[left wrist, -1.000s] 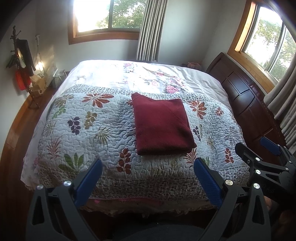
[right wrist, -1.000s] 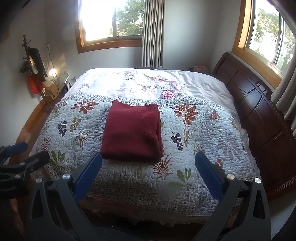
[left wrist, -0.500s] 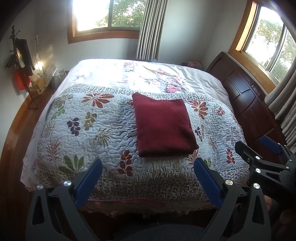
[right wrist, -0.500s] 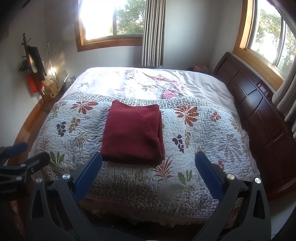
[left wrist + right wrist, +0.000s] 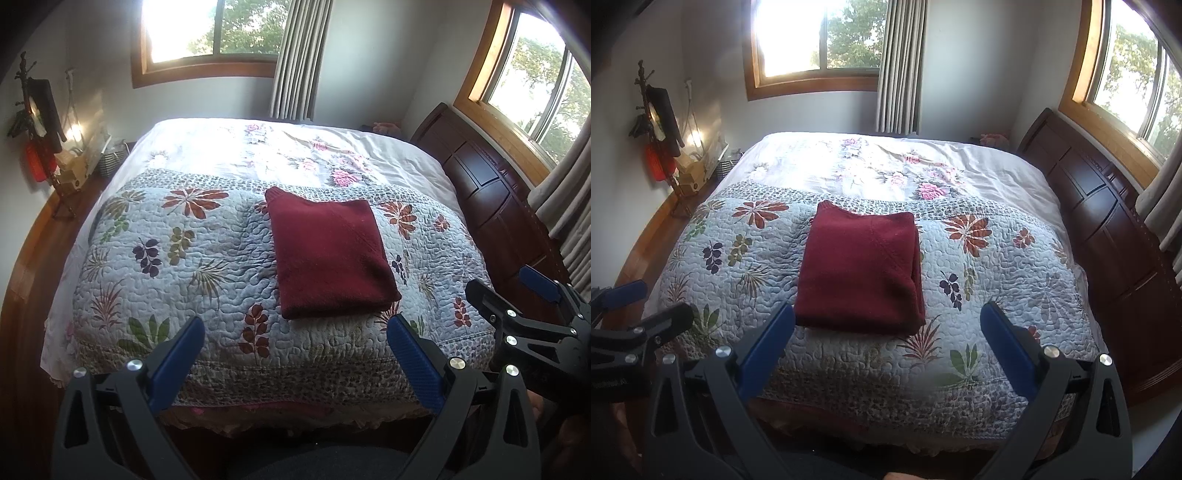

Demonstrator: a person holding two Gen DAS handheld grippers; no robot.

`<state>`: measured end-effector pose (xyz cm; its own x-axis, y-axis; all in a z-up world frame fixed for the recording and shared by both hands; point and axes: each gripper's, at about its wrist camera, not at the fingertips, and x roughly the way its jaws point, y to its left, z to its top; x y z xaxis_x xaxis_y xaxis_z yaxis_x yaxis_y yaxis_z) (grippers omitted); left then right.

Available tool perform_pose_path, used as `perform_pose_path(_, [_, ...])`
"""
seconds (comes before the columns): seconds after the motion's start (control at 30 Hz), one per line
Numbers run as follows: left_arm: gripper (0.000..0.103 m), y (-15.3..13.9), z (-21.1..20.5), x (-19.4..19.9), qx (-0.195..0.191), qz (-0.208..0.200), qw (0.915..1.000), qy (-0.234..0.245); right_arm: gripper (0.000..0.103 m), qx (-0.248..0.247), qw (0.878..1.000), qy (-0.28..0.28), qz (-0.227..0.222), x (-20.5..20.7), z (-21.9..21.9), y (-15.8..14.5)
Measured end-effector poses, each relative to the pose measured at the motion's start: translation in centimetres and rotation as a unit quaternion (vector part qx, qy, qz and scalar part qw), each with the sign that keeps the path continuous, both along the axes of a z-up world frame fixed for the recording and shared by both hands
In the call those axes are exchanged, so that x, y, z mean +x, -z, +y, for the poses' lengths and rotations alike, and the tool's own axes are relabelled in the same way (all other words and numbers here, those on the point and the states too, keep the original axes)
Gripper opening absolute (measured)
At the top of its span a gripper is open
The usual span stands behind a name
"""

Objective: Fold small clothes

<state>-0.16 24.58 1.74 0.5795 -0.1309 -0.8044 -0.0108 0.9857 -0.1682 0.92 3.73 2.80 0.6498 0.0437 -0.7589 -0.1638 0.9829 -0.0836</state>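
A dark red garment (image 5: 330, 258), folded into a neat rectangle, lies flat on the floral quilt (image 5: 177, 266) that covers the near part of the bed (image 5: 417, 166), roughly midway between the bed's left and right edges and set back from its near edge. The left gripper (image 5: 295, 354) hangs off the near edge of the bed with its blue-padded jaws spread wide and nothing between them, clear of the garment. The right gripper (image 5: 888, 341) is likewise wide open and empty, just off the same near edge; in its own view one blue pad overlaps the garment's near left corner, though whether it touches cannot be told. Each gripper shows at the side of the other's view. A dark wooden headboard (image 5: 1108, 206) runs along the bed's right edge.
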Motion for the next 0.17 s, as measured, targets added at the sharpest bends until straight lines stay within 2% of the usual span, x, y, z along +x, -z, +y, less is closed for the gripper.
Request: perform_pose_path(0.17, [0.099,0.14,0.22,0.22,-0.001,0.001,1.0000,0.003,0.100,-0.002,1.000,0.007,0.003,0.33,0.22,0.09])
